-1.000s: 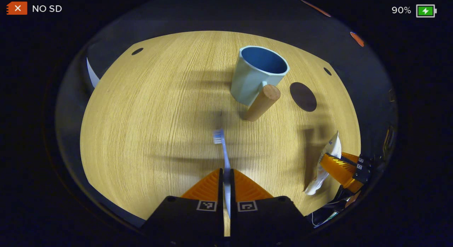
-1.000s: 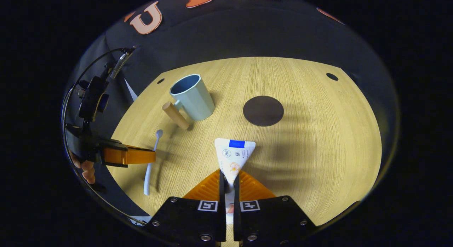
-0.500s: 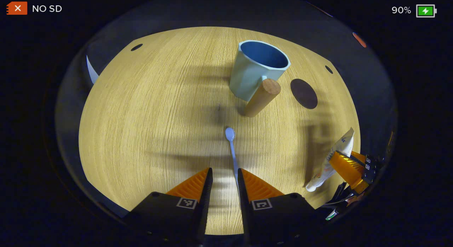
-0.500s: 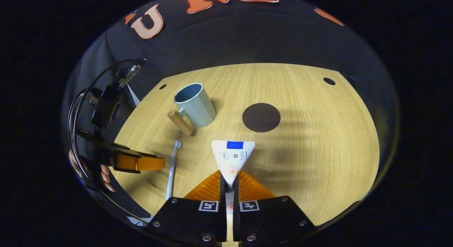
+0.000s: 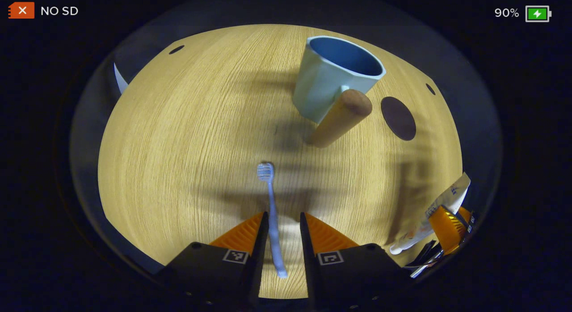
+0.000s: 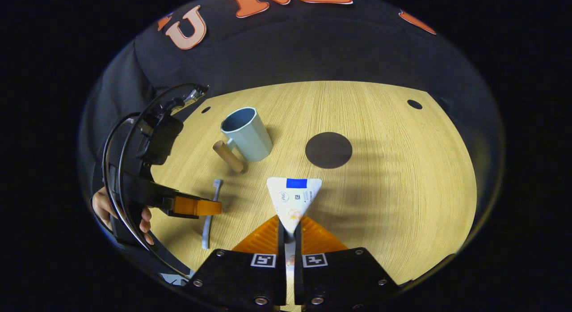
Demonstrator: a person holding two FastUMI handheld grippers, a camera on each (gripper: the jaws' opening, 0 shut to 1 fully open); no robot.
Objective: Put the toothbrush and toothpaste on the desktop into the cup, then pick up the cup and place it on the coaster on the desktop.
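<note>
The light-blue toothbrush (image 5: 270, 213) lies flat on the wooden desktop (image 5: 178, 146), bristles up, between the fingers of my open left gripper (image 5: 283, 218); neither finger presses on it. Beyond it stands the pale-blue cup (image 5: 333, 75), upright, its wooden handle (image 5: 342, 117) pointing toward me. The dark round coaster (image 5: 398, 118) lies to the cup's right. My right gripper (image 6: 289, 222) is shut on the white toothpaste tube (image 6: 292, 200), held above the desktop with its flat end forward. In the right gripper view the cup (image 6: 246, 134), coaster (image 6: 328, 149), toothbrush (image 6: 210, 209) and left gripper (image 6: 196, 207) sit ahead and to the left.
A hand (image 6: 105, 207) holds the left gripper, with black cables looping above it. Small dark holes (image 6: 414, 104) mark the desktop's far corners. The desktop's edge runs close behind both grippers. A white strip (image 5: 118, 79) hangs at the far left edge.
My left gripper has opened and let go of the toothbrush, which now lies on the desktop between its fingers. That gripper has moved nearer the cup. The right gripper still holds the toothpaste.
</note>
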